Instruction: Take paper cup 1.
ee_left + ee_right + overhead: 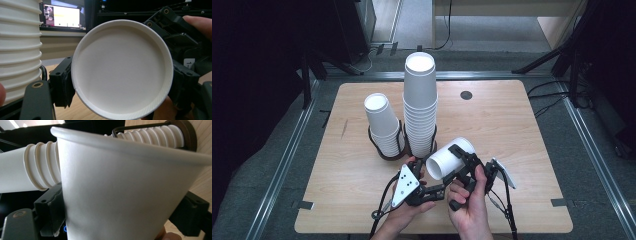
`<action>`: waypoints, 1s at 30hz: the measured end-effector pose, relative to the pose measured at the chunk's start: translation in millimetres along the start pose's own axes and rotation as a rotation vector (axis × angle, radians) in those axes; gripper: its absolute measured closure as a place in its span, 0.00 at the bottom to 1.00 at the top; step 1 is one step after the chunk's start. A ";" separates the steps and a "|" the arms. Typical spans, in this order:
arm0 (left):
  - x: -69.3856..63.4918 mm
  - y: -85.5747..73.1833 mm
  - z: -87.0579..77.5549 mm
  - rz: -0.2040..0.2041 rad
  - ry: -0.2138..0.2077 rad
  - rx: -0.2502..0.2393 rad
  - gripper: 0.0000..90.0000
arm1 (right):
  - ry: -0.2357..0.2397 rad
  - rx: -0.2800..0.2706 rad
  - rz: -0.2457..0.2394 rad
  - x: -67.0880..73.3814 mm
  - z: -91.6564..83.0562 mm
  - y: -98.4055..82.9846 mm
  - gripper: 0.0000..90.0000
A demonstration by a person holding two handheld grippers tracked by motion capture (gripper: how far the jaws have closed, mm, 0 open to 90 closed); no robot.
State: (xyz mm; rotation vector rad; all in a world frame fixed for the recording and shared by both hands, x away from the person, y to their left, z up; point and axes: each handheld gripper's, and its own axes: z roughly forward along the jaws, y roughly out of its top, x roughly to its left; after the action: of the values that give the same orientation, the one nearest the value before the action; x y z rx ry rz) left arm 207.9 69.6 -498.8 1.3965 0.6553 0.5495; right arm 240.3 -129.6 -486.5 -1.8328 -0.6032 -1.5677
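A single paper cup (451, 157) was held sideways, pinched between the right gripper (464, 167) jaws. The left gripper (418, 175) state could not be told. Crushing was judged likely under excess squeeze.

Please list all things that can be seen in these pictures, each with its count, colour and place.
Table: one, light wood, centre of the high view.
Tall cup stack: one, white, upside down, middle of the table.
Short cup stack: one, white, upside down, left of the tall one.
Holder: one, dark, at the base of the stacks.
Single cup: one, white, on its side, held above the table's near part.
Right gripper: one, black, shut on the single cup.
Left gripper: one, black, beside the cup's base; jaw state unclear.
Hands: two, at the bottom edge.
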 end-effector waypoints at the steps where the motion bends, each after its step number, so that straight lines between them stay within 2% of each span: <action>1: 0.2 0.1 0.1 0.001 -0.001 0.006 0.24 | 0.001 -0.003 -0.003 -0.8 -0.1 -0.2 0.16; 3: 0.8 0.4 0.0 0.001 -0.002 0.019 0.24 | 0.006 -0.009 -0.006 -2.7 0.0 -0.1 0.18; 5: 2.8 2.2 -1.9 -0.023 -0.001 0.056 0.23 | 0.015 -0.027 -0.020 -3.1 -0.6 -0.1 0.18; 9: 6.2 4.5 -2.9 -0.056 -0.013 0.102 0.14 | 0.034 -0.069 -0.055 1.8 -4.7 0.4 0.19; 12: 11.1 6.6 -5.0 -0.112 -0.030 0.109 0.09 | 0.041 -0.112 -0.091 7.1 -8.7 1.2 0.19; 16: 16.6 9.0 -9.9 -0.135 -0.041 0.102 0.08 | 0.050 -0.182 -0.170 15.7 -14.4 4.8 0.19; 19: 19.2 11.4 -12.6 -0.141 -0.045 0.099 0.08 | 0.036 -0.235 -0.250 20.9 -17.3 9.0 0.19; 21: 20.1 12.7 -13.8 -0.137 -0.045 0.099 0.08 | 0.022 -0.274 -0.330 24.8 -18.9 11.0 0.19; 22: 20.4 13.2 -14.4 -0.138 -0.046 0.099 0.08 | 0.018 -0.294 -0.354 26.3 -19.1 11.2 0.19; 24: 21.3 13.8 -15.4 -0.139 -0.047 0.104 0.08 | -0.005 -0.341 -0.441 29.9 -21.5 11.9 0.19; 25: 21.3 13.8 -15.4 -0.139 -0.047 0.104 0.08 | -0.005 -0.341 -0.441 29.9 -21.5 11.9 0.19; 26: 21.9 13.8 -15.8 -0.138 -0.044 0.106 0.08 | -0.018 -0.378 -0.520 33.0 -23.6 12.8 0.19; 27: 22.2 13.8 -16.0 -0.140 -0.043 0.107 0.08 | -0.030 -0.401 -0.563 34.5 -24.7 13.3 0.19; 30: 23.4 13.8 -16.3 -0.138 -0.037 0.112 0.08 | -0.045 -0.424 -0.629 39.5 -27.1 13.1 0.19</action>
State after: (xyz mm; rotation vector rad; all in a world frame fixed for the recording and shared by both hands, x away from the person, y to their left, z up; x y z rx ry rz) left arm 213.4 99.0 -488.1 1.4501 0.7563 0.3817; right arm 238.2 -160.7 -447.8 -2.1111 -0.9989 -2.2014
